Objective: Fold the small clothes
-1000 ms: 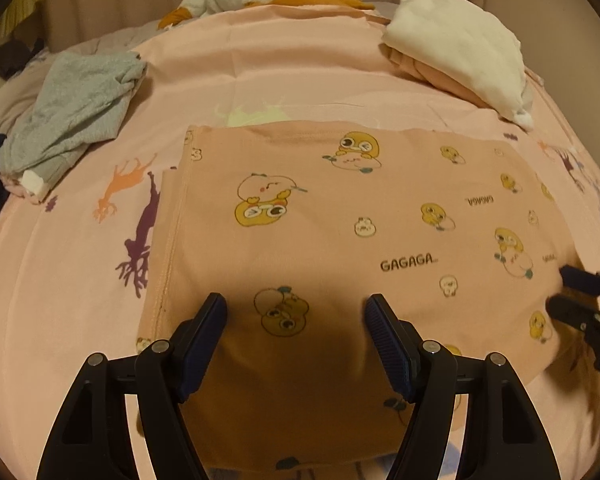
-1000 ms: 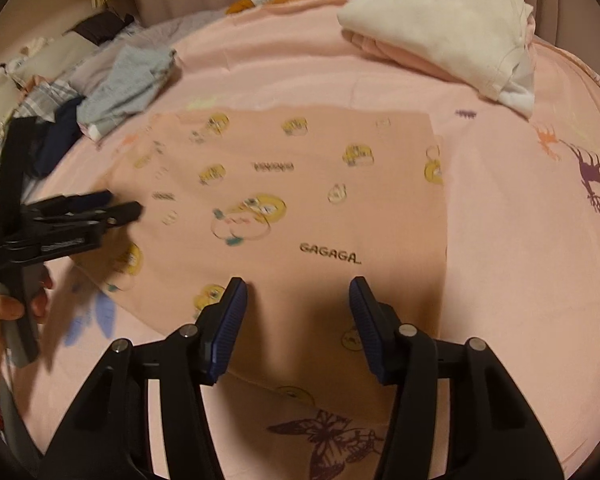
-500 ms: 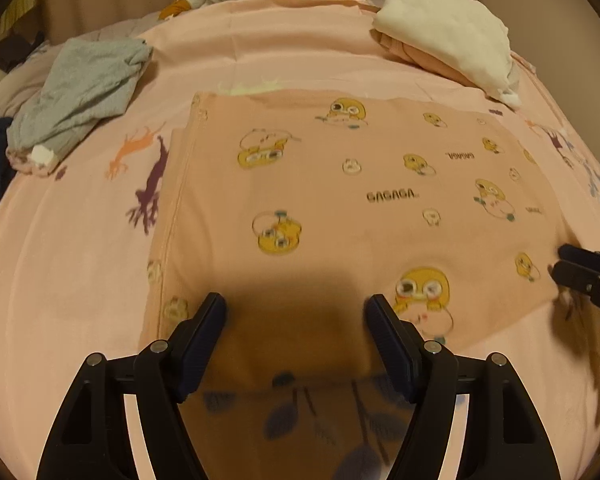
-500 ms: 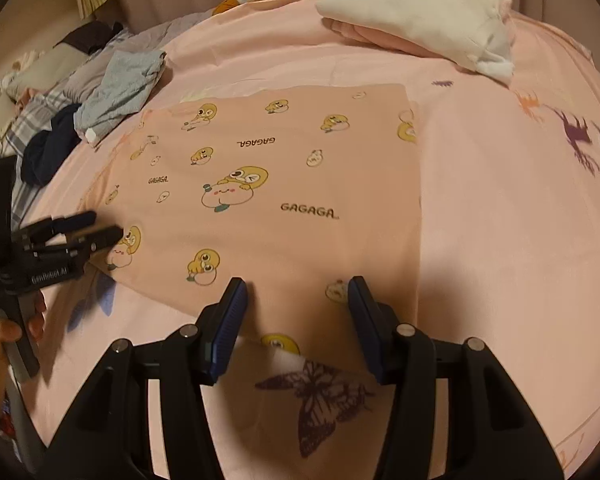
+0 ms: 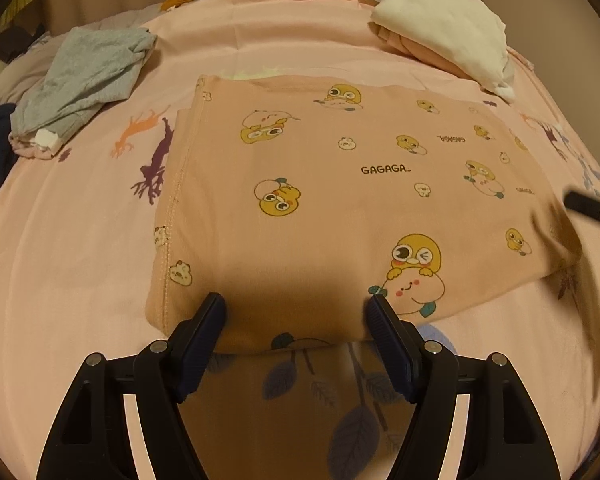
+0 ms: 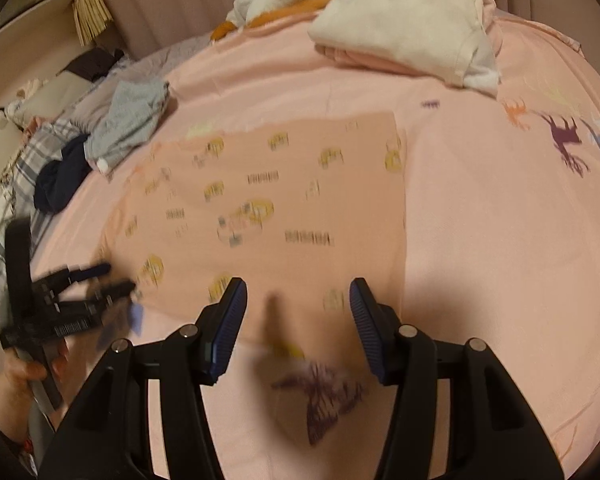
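One garment is in hand at this moment: a peach printed cloth with cartoon ducklings and the word GAGAGA lies spread flat on the pink bed sheet, squared into a neat rectangle, its stitched edge running down the left side in the left wrist view. It looks already doubled over at least once, though the layers at that edge are hard to count.

The left gripper hangs just over the near edge of the cloth with its jaws apart and nothing pinched between them. The right gripper hovers over the near right part of the same cloth; its jaws are opening and no fabric sits between the pads, though that view is smeared by motion. A hand grasps the handle of the left gripper at the lower left of the right wrist view.

At the far side of the bed a stack of white and pink folded clothes appears finished. A crumpled grey garment and a dark blue one lie unfolded near the left edge, so I judge the job roughly midway: this piece needs perhaps one more fold, then those remain.
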### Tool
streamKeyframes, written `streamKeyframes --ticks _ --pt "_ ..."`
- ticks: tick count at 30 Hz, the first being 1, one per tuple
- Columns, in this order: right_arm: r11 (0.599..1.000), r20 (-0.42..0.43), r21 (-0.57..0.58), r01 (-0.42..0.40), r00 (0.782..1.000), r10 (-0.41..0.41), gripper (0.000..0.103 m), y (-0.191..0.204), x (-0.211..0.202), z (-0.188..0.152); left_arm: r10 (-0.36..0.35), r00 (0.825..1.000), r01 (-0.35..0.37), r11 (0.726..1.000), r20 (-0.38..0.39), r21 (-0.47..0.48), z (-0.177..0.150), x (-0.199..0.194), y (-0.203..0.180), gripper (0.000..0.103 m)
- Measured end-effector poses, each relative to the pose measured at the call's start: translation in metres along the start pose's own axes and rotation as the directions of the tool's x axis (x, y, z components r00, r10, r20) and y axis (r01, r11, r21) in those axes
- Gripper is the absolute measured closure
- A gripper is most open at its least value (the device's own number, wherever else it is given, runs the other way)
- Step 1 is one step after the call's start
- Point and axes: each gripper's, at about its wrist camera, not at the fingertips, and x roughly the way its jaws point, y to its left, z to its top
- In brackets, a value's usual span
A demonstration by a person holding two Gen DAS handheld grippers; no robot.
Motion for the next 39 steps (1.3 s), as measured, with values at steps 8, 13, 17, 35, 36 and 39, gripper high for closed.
streamKeyframes --ticks 8,13,17,35,36,39 --pt "1.0 -0.032 0.024 0.007 0.999 -0.006 0.049 -0.001 0.06 0.058 -0.013 1.0 0.013 1.0 -0.011 -0.003 0.001 0.002 0.001 0.028" --pt "0.997 -0.089 0.035 0.073 0.994 -0.07 0.051 -0.008 0.093 0.074 -0.027 0.999 0.027 1.0 -0.017 -0.007 0.002 0.004 0.003 0.028" --pt "0.992 -0.065 0.062 0.112 0.992 -0.108 0.051 -0.013 0.1 0.09 -0.03 0.999 0.03 1.0 -0.017 -0.005 0.003 0.005 0.003 0.026" --pt "0.994 -0.033 -0.098 0.043 0.998 -0.046 0.049 0.013 0.029 0.016 -0.012 1.0 0.012 1.0 -0.02 -0.007 0.002 0.004 -0.001 0.025" --pt "0.994 -0.046 -0.102 0.048 0.998 -0.053 0.049 0.012 0.03 0.011 -0.011 1.0 0.01 1.0 -0.02 -0.008 0.002 0.004 -0.001 0.025" --pt "0.99 -0.085 -0.11 0.083 0.992 -0.093 0.05 0.006 0.032 -0.01 -0.007 1.0 0.007 1.0 -0.018 -0.009 0.002 0.004 -0.001 0.025"
